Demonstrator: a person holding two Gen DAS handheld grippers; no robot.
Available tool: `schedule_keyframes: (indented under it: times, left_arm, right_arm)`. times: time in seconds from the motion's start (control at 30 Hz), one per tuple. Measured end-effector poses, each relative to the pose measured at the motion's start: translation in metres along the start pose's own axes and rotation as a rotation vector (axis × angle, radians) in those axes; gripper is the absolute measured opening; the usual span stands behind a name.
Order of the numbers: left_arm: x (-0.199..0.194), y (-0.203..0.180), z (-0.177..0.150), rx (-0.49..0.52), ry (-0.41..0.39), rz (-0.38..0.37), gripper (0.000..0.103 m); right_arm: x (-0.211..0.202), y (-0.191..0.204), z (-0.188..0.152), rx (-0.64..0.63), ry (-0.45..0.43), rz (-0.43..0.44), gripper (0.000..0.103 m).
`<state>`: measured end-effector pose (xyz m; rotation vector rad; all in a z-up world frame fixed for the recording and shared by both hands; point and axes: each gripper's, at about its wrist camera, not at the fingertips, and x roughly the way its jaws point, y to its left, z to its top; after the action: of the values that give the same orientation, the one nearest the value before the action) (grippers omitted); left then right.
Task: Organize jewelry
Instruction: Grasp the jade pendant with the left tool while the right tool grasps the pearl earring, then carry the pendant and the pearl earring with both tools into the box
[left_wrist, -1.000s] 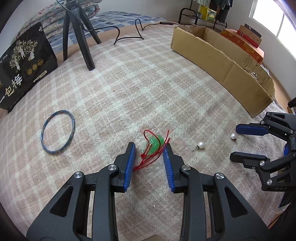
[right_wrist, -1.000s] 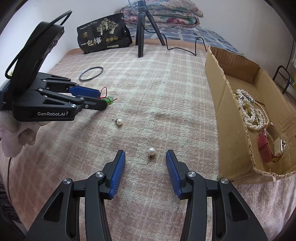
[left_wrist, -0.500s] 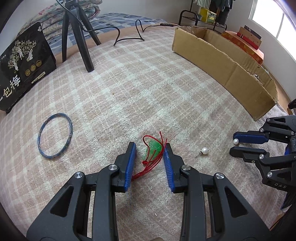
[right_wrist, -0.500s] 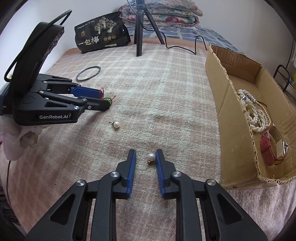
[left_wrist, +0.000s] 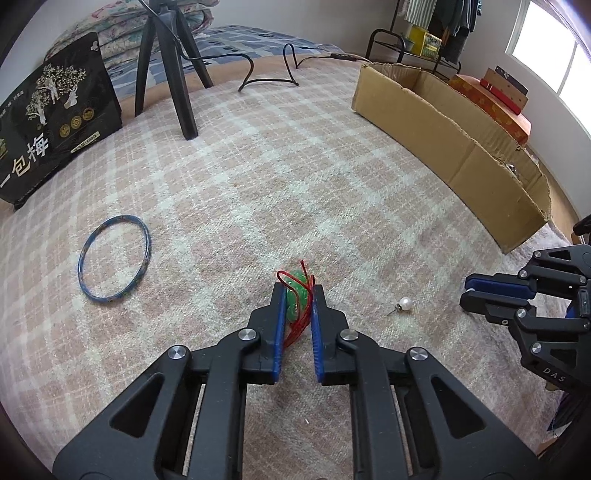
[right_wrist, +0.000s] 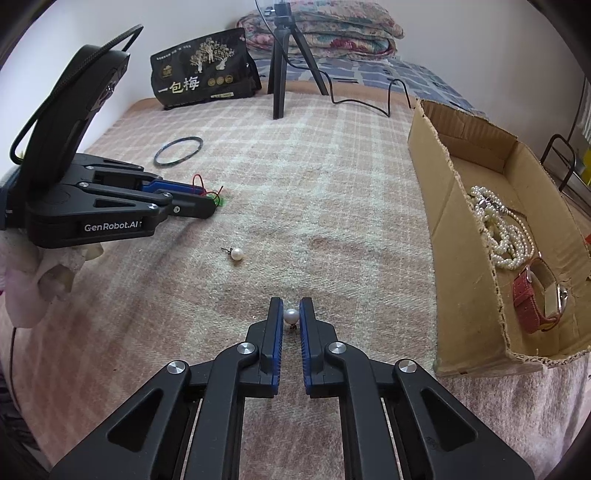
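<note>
Your left gripper (left_wrist: 298, 295) pinches the green bead charm on red cord (left_wrist: 296, 291) against the checked pink blanket (left_wrist: 295, 184); your right gripper (right_wrist: 291, 317) clamps a white pearl stud earring (right_wrist: 291, 316) there, beside the open brown cardboard box (right_wrist: 461, 258).

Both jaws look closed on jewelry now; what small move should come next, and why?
Probably lift the right gripper slightly: its jaws pinch the pearl earring just above the blanket, and the cardboard box holding necklaces lies to its right.
</note>
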<state>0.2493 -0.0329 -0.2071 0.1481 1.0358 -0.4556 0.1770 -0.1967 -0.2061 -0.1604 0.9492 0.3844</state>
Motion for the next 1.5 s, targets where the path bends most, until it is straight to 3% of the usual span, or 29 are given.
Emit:
schedule_keyframes:
  times: [0.53,0.93,1.17,1.5]
  left_arm:
    - [-0.038,-0.002,0.01,-0.032,-0.073,-0.008,0.011]
    - [-0.078,-0.038,0.045,-0.009,-0.176,-0.047,0.011]
    - [-0.08,-0.061,0.075,-0.02,-0.223,-0.077,0.011]
    - [-0.045,-0.098,0.126,-0.009,-0.228,-0.093,0.011]
  right_arm:
    - [-0.037,0.002,0.012,0.003,-0.084,0.028,0.007]
    - [-0.085,-0.034,0.014,0.069,-0.162,0.009,0.007]
    - [-0.1,-0.067,0.013,0.113,-0.172,-0.017,0.007]
    - [-0.098,-0.104,0.025,0.107,-0.153,-0.063,0.007]
